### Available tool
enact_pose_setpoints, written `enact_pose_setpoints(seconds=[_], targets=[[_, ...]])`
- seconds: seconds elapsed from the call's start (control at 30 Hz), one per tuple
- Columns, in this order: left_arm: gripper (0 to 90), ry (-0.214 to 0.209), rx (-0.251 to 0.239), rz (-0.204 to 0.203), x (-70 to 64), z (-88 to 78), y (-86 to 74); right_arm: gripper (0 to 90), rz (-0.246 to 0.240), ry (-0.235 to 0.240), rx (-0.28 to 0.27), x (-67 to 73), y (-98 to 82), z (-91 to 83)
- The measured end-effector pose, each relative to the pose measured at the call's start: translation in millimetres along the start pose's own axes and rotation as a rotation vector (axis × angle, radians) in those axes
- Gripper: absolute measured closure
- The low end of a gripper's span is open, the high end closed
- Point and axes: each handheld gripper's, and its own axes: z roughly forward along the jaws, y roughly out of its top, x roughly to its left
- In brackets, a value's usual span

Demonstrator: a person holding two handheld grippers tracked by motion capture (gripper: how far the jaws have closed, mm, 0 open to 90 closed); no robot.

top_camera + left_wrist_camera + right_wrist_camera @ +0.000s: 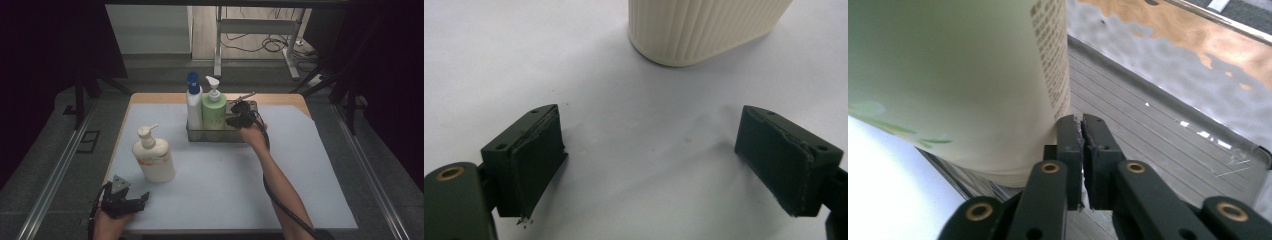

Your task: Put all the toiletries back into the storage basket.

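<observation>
Right gripper (pixel 1082 125) in the basket (pixel 196 134), jaws nearly together, beside the green bottle (pixel 214 111)
It holds nothing; the blue-capped bottle (pixel 194 106) stands left of the green one; the left gripper (pixel 649 160), jaws spread, rests near the cream bottle (pixel 153 156), well apart from the basket

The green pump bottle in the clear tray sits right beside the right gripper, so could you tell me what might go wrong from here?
1. The right gripper, shut with nothing between its fingers, stands close beside the green pump bottle; a sideways nudge could tip it onto the white bottle with the blue cap.
2. Pushing inside the clear rectangular tray may slide it.
</observation>
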Motion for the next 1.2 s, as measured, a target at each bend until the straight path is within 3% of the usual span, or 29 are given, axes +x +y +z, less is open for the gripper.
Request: enact_pose_setpoints(seconds=[0.3, 0.5, 1.2], targets=[[11.7, 0.000, 0.000, 0.000, -0.1, 0.0, 0.0, 77.7, 0.008, 0.008, -0.029, -2.2, -0.8, -12.5], [11.7, 0.000, 0.000, 0.000, -0.1, 0.0, -0.1, 70.1, -0.017, 0.003, -0.049, -1.5, -3.0, -22.1], [11.7, 0.001, 0.000, -0.001, -0.2, 0.0, -0.1, 33.0, -0.066, 0.037, -0.093, 12.2, -10.0, -60.8]])
